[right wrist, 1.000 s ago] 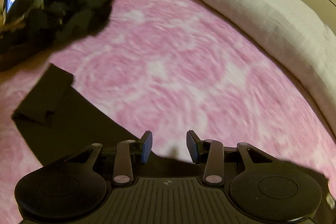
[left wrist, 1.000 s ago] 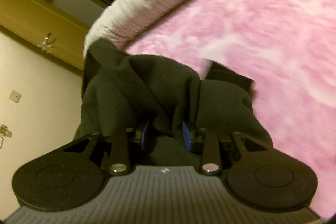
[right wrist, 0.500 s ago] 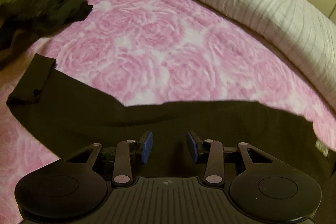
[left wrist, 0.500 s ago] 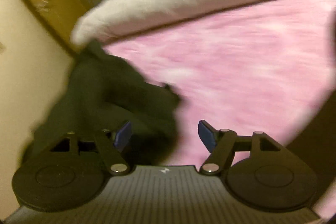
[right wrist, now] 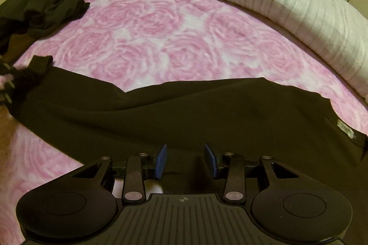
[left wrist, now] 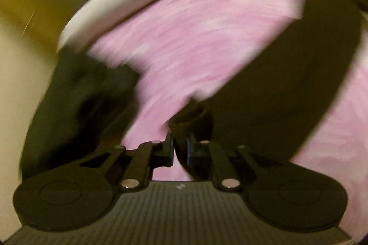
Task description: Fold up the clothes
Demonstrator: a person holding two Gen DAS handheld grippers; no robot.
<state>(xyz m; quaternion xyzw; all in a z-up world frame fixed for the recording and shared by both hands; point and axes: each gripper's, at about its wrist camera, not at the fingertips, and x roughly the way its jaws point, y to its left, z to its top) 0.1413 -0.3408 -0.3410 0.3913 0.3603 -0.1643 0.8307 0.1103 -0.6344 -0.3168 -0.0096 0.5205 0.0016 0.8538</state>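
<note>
Black stretch-fabric garment [right wrist: 184,111]: we have it spread flat across the near pink rose-patterned bed [right wrist: 161,22], ready for folding. Left tool [left wrist: 180,150] is closing on its bunched cuff, likely to lift it; right tool [right wrist: 185,161] stands apart, empty, above the cloth.

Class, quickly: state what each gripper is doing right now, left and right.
Left gripper: closing on the cuff end of the long black garment.
Right gripper: open, holding nothing, above that garment.

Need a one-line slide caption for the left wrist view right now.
Left gripper, jaws closing on a bunched end of the black garment on the pink rose bedspread, crumpled dark clothes at left; frame motion-blurred.
</note>
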